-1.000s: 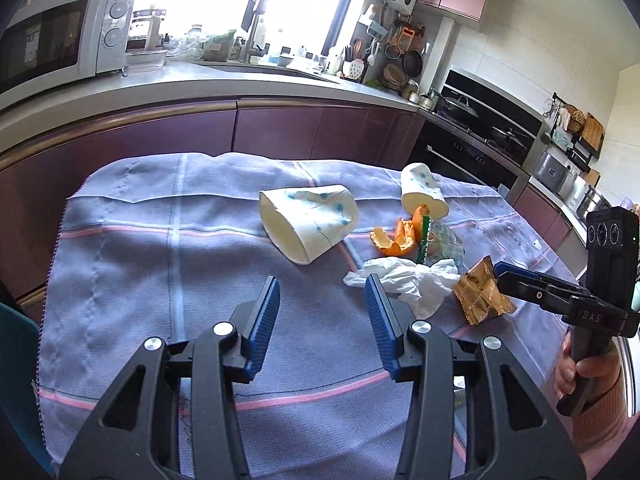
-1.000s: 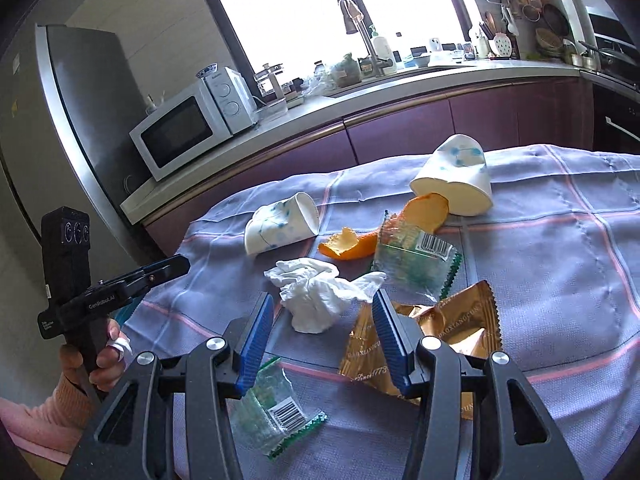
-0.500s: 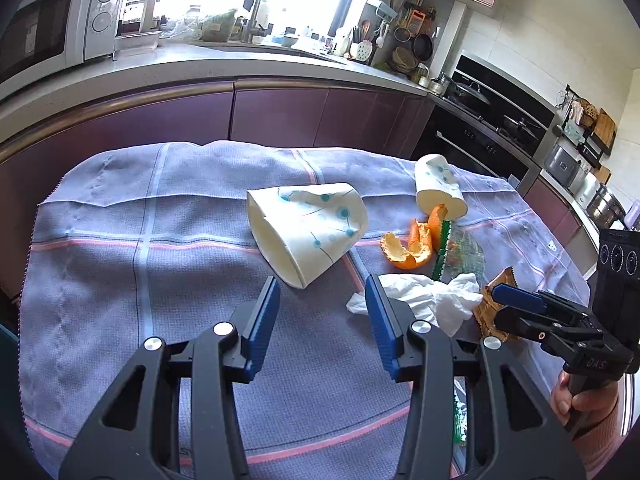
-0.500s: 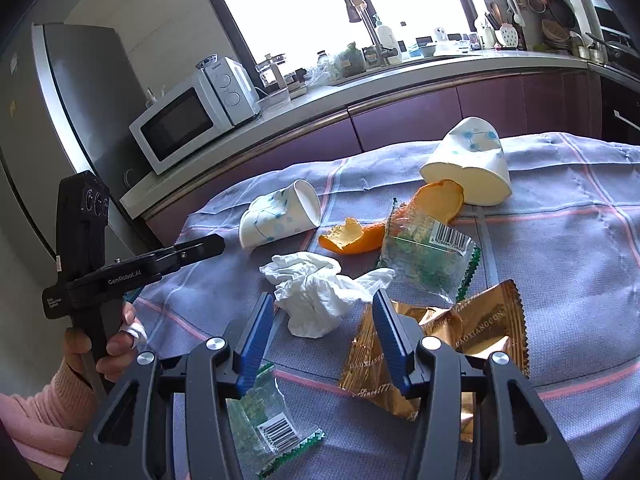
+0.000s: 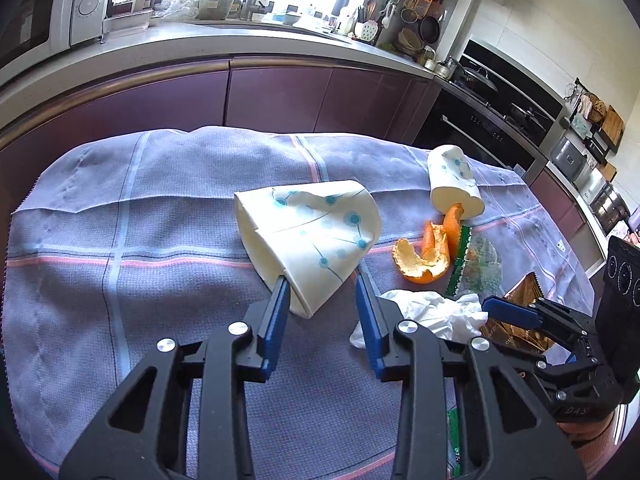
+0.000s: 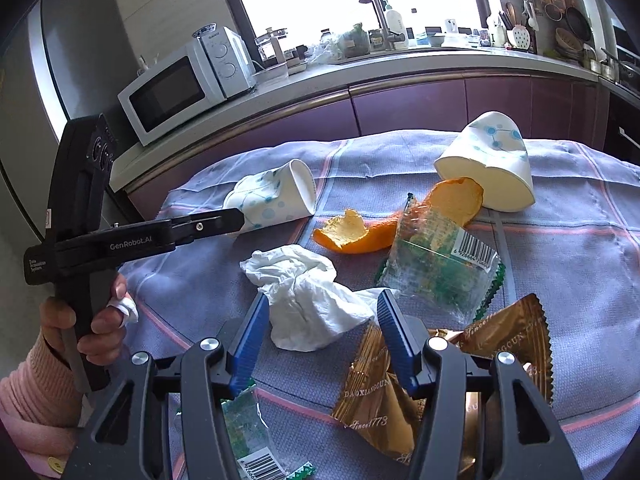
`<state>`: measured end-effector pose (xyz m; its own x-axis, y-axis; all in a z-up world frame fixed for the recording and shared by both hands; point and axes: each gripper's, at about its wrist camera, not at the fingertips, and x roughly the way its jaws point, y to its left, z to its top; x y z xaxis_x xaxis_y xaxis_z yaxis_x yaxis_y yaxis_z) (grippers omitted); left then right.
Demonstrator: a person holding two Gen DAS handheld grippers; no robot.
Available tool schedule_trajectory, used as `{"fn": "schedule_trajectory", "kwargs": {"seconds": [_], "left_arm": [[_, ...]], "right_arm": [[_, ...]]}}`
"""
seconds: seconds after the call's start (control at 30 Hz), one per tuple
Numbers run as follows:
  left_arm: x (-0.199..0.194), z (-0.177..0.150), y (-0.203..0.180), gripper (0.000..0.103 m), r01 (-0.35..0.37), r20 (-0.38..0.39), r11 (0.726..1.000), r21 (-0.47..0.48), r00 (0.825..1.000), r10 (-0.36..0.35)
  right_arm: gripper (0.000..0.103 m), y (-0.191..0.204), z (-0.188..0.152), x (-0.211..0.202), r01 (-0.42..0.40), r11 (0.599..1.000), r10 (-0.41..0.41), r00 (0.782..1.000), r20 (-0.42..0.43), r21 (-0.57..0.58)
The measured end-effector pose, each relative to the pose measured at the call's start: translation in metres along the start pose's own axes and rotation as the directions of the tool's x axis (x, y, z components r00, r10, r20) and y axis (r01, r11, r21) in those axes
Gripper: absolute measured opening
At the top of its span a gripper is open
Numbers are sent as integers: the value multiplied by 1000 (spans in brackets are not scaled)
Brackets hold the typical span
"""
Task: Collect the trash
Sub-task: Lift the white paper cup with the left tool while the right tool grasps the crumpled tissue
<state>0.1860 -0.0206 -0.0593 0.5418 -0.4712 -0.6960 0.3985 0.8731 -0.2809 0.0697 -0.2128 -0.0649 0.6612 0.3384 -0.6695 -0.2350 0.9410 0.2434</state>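
A crushed white paper cup with blue dots [image 5: 308, 236] lies on its side on the blue checked cloth. My left gripper [image 5: 320, 292] is open with its fingertips at either side of the cup's near end; it also shows in the right wrist view [image 6: 224, 220] next to that cup [image 6: 272, 200]. My right gripper [image 6: 320, 312] is open around a crumpled white tissue [image 6: 304, 296], which also shows in the left wrist view [image 5: 432, 312]. Orange peel [image 6: 360, 228], a clear green wrapper [image 6: 436, 268], a gold wrapper [image 6: 400, 392] and a second cup [image 6: 488, 164] lie around.
Another clear wrapper with a barcode [image 6: 248, 440] lies under the right gripper. The cloth-covered table [image 5: 120, 280] stands in front of a purple kitchen counter [image 5: 200, 92] with a microwave [image 6: 184, 84]. An oven [image 5: 480, 128] is at the right.
My left gripper moved forward until its fingertips reached the near cup. My right gripper moved forward over the tissue. Both stayed open.
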Motion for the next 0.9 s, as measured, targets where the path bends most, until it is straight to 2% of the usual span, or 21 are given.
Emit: {"fn": "schedule_trajectory", "kwargs": {"seconds": [0.07, 0.17, 0.23, 0.3, 0.43, 0.5, 0.9], "left_arm": [[2, 0, 1, 18, 11, -6, 1000, -5, 1000, -11], [2, -1, 1, 16, 16, -4, 1000, -6, 1000, -16], [0, -2, 1, 11, 20, 2, 1000, -6, 1000, -20], [-2, -2, 1, 9, 24, 9, 1000, -8, 1000, -23], [-10, -4, 2, 6, 27, 28, 1000, -4, 999, -27], [-14, -5, 3, 4, 28, 35, 1000, -9, 999, -27], [-57, -19, 23, 4, -1, 102, 1000, -19, 995, 3]], "right_arm": [[52, 2, 0, 4, 14, 1000, -14, 1000, -16, -10], [42, 6, 2, 8, 32, 999, -33, 999, -38, -33], [34, 7, 2, 12, 32, 999, -34, 998, -57, -41], [21, 7, 1, 13, 36, 998, -39, 997, -64, -45], [17, 9, 1, 10, 27, 998, -30, 998, -55, -52], [4, 9, 0, 7, 18, 999, -21, 999, -45, -51], [2, 12, 4, -9, -70, 997, 70, 997, 11, -19]]}}
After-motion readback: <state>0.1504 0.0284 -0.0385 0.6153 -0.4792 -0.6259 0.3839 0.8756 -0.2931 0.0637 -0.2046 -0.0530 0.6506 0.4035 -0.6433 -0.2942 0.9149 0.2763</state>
